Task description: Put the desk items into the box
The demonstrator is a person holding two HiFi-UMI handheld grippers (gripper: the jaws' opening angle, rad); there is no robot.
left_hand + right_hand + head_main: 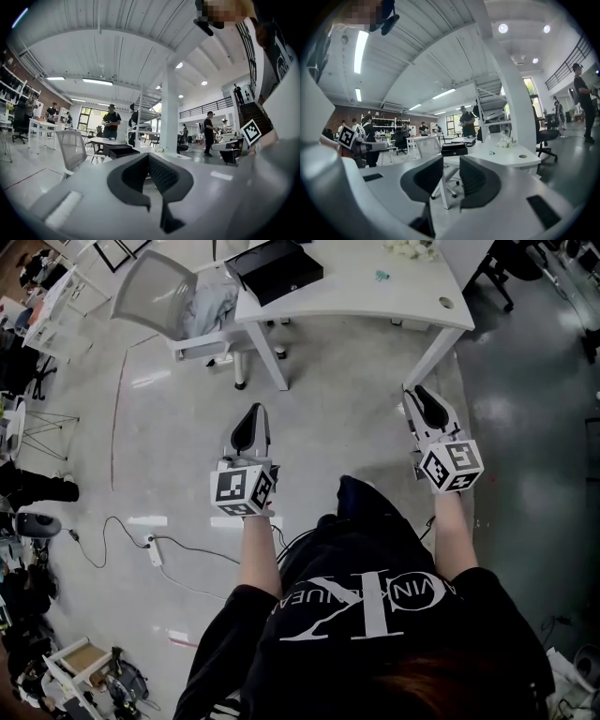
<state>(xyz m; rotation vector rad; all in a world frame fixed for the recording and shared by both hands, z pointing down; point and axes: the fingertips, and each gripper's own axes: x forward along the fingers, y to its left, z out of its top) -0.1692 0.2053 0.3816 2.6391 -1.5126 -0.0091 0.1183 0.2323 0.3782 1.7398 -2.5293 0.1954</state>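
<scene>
Ahead, open floor point(337, 423) before desk point(375, 306) corner.

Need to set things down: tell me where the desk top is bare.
Bare: the near stretch of the desk between the black box and the cable hole. Crowded: its left end under the box, and the far edge by the teal item and white bundle.

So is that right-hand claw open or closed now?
Open: in its own view the right gripper shows a clear gap between its jaws, with nothing held in it.
</scene>
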